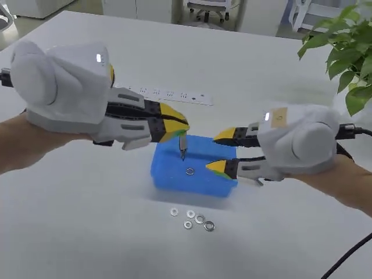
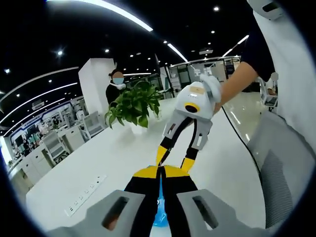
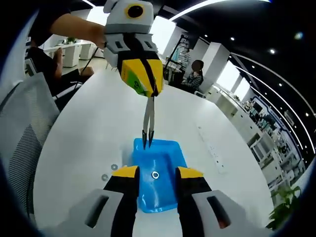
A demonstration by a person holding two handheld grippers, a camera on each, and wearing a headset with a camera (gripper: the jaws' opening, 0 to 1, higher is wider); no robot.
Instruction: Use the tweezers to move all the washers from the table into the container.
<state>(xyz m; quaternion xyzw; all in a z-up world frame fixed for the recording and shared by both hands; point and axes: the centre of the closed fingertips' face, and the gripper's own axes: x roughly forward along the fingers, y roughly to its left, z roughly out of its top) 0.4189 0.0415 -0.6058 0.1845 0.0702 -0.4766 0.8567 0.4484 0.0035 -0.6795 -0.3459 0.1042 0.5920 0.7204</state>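
Brightness: the head view is lit evenly and brightly; the white counter point(image 1: 261, 70) is rendered almost without texture.
Source: long ceiling strips point(image 2: 123, 15) and small spot lamps are seen overhead in the left gripper view.
Shadows: only faint, soft shade is cast under the container point(image 1: 186, 183) and beside the washers point(image 1: 200, 219).
Glare: the strips are reflected on the glossy floor point(image 2: 242, 111).
Contrast: the ceiling is rendered nearly black in both gripper views; the tweezers point(image 3: 148, 118) are outlined clearly against the pale counter.
Sharpness: the head view is slightly soft, and the washers are barely resolved.
Distortion: straight edges are bent by the fisheye in both gripper views, most strongly toward the edges.
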